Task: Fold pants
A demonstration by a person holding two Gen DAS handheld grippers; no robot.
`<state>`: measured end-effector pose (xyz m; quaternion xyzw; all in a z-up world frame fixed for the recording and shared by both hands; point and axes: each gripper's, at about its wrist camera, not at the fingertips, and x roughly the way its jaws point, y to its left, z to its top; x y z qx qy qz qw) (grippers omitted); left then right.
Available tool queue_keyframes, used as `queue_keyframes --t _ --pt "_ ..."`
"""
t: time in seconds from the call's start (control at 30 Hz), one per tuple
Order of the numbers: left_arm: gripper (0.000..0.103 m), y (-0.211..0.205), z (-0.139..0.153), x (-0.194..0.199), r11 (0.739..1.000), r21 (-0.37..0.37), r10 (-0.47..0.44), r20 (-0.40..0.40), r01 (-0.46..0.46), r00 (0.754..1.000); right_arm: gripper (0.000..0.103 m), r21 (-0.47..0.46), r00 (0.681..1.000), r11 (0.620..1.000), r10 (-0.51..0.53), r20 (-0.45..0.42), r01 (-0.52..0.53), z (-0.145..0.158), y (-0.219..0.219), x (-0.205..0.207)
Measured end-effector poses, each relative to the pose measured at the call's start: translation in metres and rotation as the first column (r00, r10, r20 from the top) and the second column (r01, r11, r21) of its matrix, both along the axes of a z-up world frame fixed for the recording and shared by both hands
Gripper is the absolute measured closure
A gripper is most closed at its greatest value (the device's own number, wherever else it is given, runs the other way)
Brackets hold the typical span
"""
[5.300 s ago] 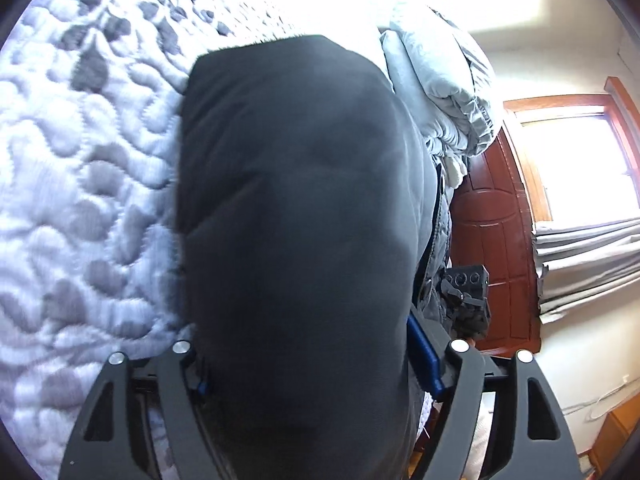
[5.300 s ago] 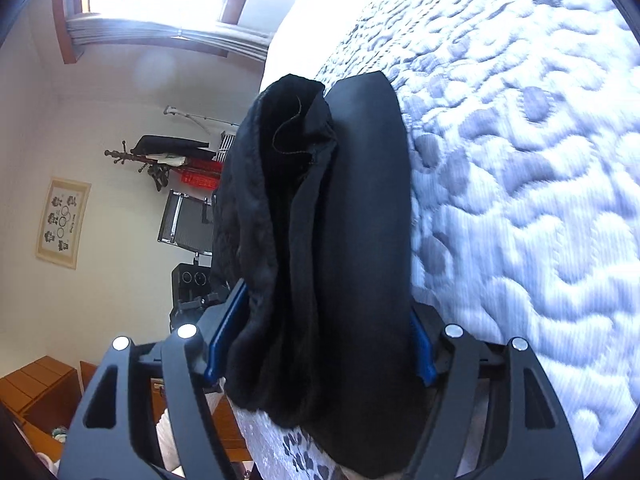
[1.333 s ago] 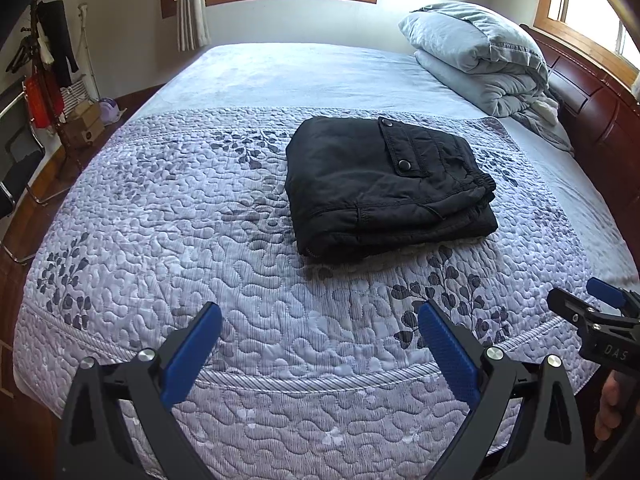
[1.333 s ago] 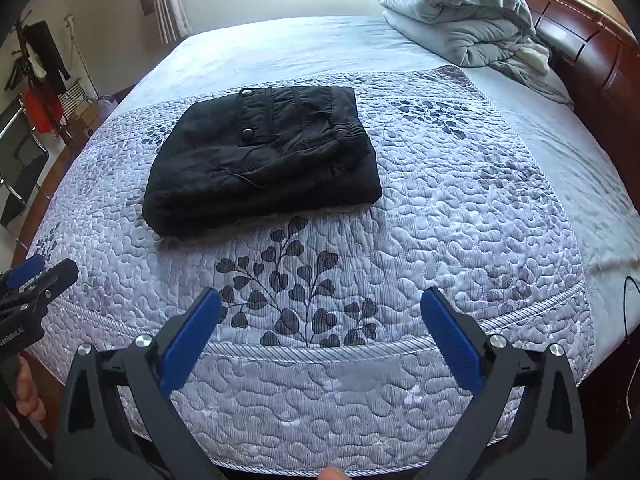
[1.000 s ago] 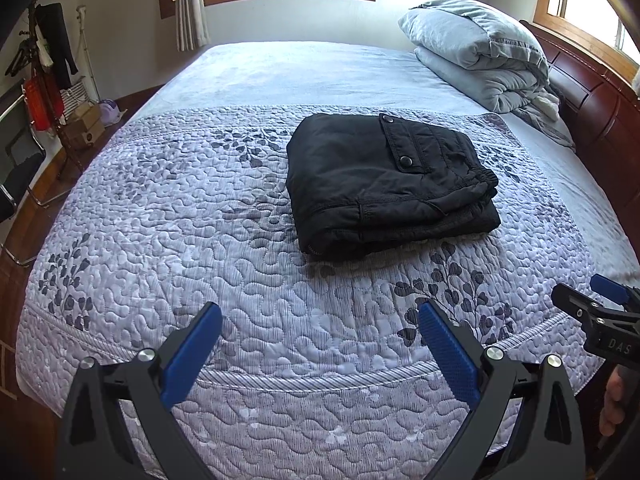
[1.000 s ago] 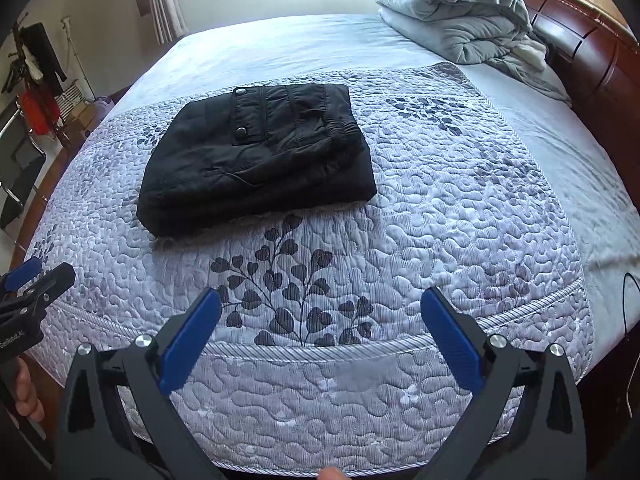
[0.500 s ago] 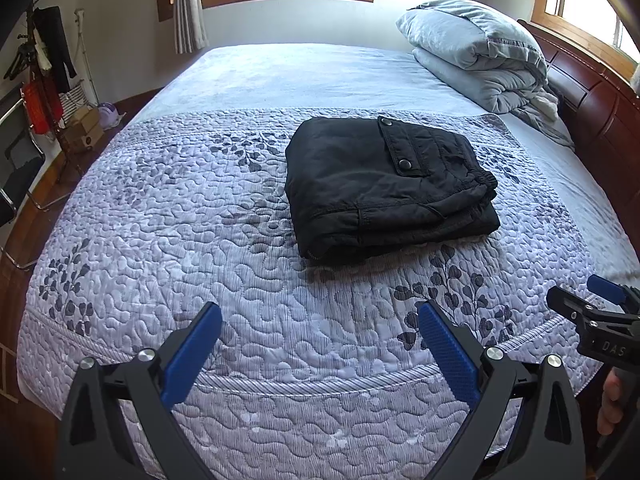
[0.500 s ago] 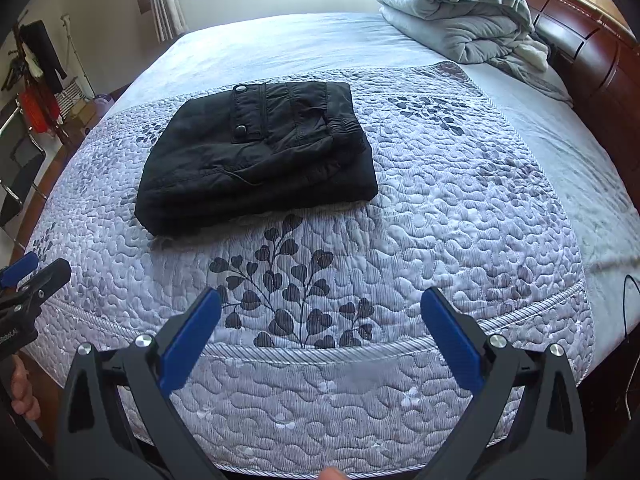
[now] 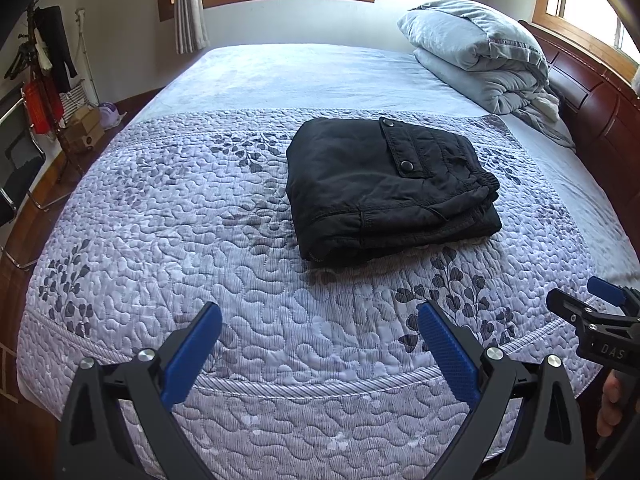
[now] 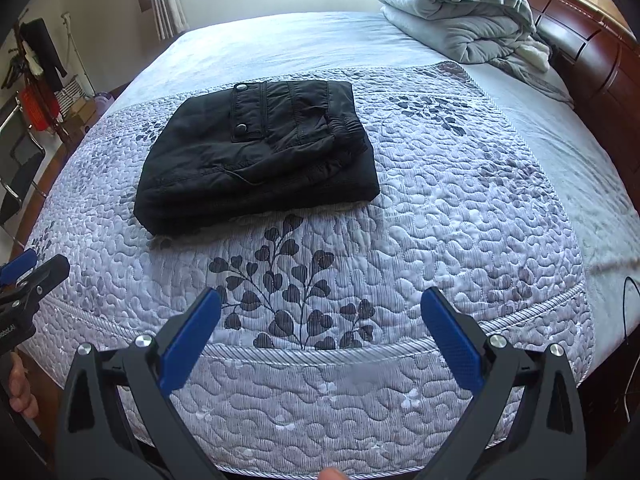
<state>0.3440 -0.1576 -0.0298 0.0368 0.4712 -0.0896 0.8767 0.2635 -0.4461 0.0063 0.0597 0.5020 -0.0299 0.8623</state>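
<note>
Black pants (image 9: 384, 188) lie folded into a thick, roughly square bundle on the quilt (image 9: 200, 240) that covers the near part of a bed (image 9: 280, 76), a little toward the headboard side of its middle. A pocket flap with two snap buttons faces up, and the elastic waistband sits at the bundle's right edge. The layers look stacked fairly evenly, though the lowest layer sticks out a little along the near and right edges. Both grippers are held back at the foot of the bed, well apart from the pants and touching nothing. The left gripper (image 9: 320, 340) has its blue-padded fingers spread wide and empty; the right gripper (image 10: 320, 328) is likewise released, holding nothing. A folded grey duvet (image 9: 476, 52) rests by the wooden headboard (image 9: 592, 100), well away from the pants. Judging from this, the folding itself looks finished, and the step in hand is checking and tidying. To do that well, one gripper could press lightly on the top of the bundle while the other nudges the protruding lower edge in flush, moving slowly so the padded layers do not slide or spring open. If the stack is neat enough, leaving it untouched is the safer choice.
</note>
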Motion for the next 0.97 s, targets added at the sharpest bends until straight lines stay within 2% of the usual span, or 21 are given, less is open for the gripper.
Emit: queue_keyframes --t 0.43,0.7,0.83,0.97 --pt "0.004 0.0017 -0.0009 -0.0015 0.999 -0.034 0.002 0.001 -0.002 1.000 0.003 -0.004 1.000 1.000 -0.001 -0.009 0.001 -0.0035 -0.0001 0.0011" --pt "0.004 -0.0006 0.0002 -0.0006 1.000 -0.011 -0.006 0.016 0.007 1.000 0.003 -0.007 1.000 1.000 -0.001 -0.015 0.001 -0.0063 0.0002 0.0014" --pt "0.004 -0.0030 -0.0021 0.0017 1.000 0.025 0.002 -0.008 -0.002 1.000 0.003 -0.004 1.000 1.000 -0.005 -0.019 0.005 -0.0075 -0.0014 0.0013" --pt "0.004 -0.0035 -0.0018 -0.0002 1.000 0.028 -0.006 -0.002 0.006 1.000 0.003 -0.003 1.000 1.000 -0.007 -0.020 0.007 -0.0080 -0.0025 0.0011"
